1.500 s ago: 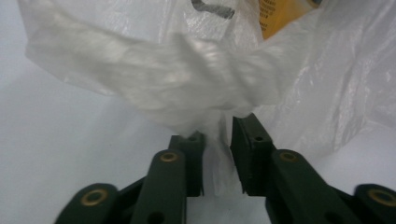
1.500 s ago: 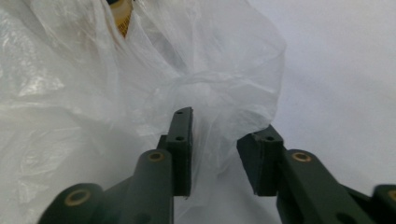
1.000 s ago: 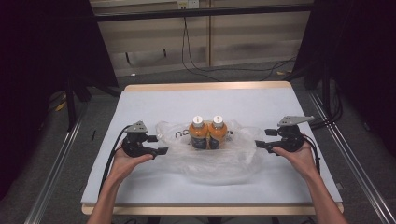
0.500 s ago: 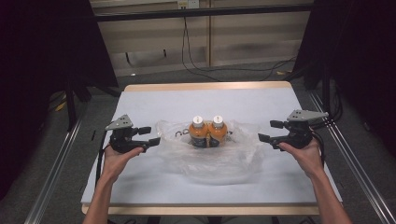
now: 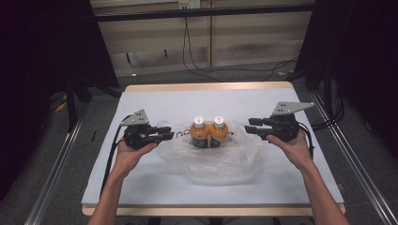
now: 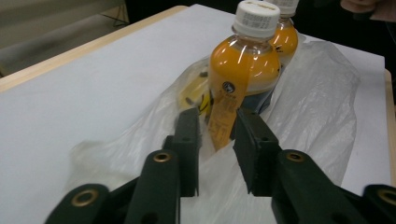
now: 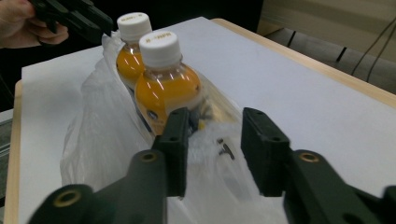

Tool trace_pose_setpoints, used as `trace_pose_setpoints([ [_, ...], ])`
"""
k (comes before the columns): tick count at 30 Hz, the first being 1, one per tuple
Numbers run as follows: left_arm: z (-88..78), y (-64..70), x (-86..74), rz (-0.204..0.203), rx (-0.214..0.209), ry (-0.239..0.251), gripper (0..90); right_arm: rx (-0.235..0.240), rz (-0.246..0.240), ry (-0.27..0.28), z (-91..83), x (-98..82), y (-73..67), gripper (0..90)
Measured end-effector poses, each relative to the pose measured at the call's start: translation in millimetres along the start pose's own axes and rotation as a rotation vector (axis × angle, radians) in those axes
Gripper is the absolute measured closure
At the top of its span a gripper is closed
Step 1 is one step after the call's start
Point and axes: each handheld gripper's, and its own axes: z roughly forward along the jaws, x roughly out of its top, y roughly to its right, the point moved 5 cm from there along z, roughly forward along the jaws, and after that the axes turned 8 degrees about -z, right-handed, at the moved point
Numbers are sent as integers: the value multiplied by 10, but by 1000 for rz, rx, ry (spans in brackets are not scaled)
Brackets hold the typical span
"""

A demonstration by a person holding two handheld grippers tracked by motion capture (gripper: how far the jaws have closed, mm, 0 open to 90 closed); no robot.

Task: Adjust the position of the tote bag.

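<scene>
Plastic bag (image 5: 211,157) lies spread flat at mid-table on the white sheet (image 5: 155,187), with two orange juice bottles (image 5: 209,132) standing on it side by side, touching, white caps up.

Left gripper (image 5: 166,133) hangs just beside the bag's left edge and right gripper (image 5: 250,126) just beside its right edge. Both sets of jaws have just been closing. In the left gripper view they stand part open with a gap and crumpled film below and behind them, nothing pinched. Same in the right gripper view: a gap, with film underneath and not clamped. Call both released and empty.

Risks, my read:
- Jaws close on air or a single thin layer, so the film slips out when lifted.
- One side catches and the other doesn't. The bag then tilts and the bottles topple toward the loose side.
- Bottles stand free and upright. A sharp tug on the film under them knocks them over, and they can roll off the sheet.
- A hanging tag (image 6: 223,112) on the near bottle sits right ahead of the left jaws and could be grabbed in place of the bag.

Orientation: the bag's long axis runs left-right across the table, gripper to gripper. I can't tell where its mouth faces. Bottle axes are vertical.
</scene>
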Motion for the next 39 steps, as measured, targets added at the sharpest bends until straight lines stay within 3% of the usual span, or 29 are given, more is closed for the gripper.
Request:
trace_pose_setpoints([
  [3,196,9,44,25,5,-80,752,28,-33,-72,180,74,-8,709],
  [7,370,-21,84,23,-2,-126,814,61,-64,-163,436,89,-6,799],
  [10,461,-40,79,41,4,-176,833,65,-72,-188,559,96,2,804],
  [14,572,-31,42,38,-16,-207,841,65,-53,-194,645,138,51,839],
  [17,638,-35,-36,67,-11,-284,851,84,-51,-261,714,60,45,869],
  [20,690,-9,-101,59,-15,-305,841,124,-57,-336,757,-87,4,853],
  [21,721,-7,-169,63,-15,-338,841,136,-57,-344,767,-127,-15,863],
  [24,778,-16,-246,54,-14,-345,835,159,-61,-387,805,-245,-60,874],
  [28,815,0,-314,81,-8,-398,823,174,-76,-438,865,-335,-125,876],
  [31,844,12,-343,93,-5,-420,829,169,-86,-486,929,-427,-146,880],
  [39,912,-2,-460,91,7,-450,811,154,-91,-544,994,-617,-177,882],
])
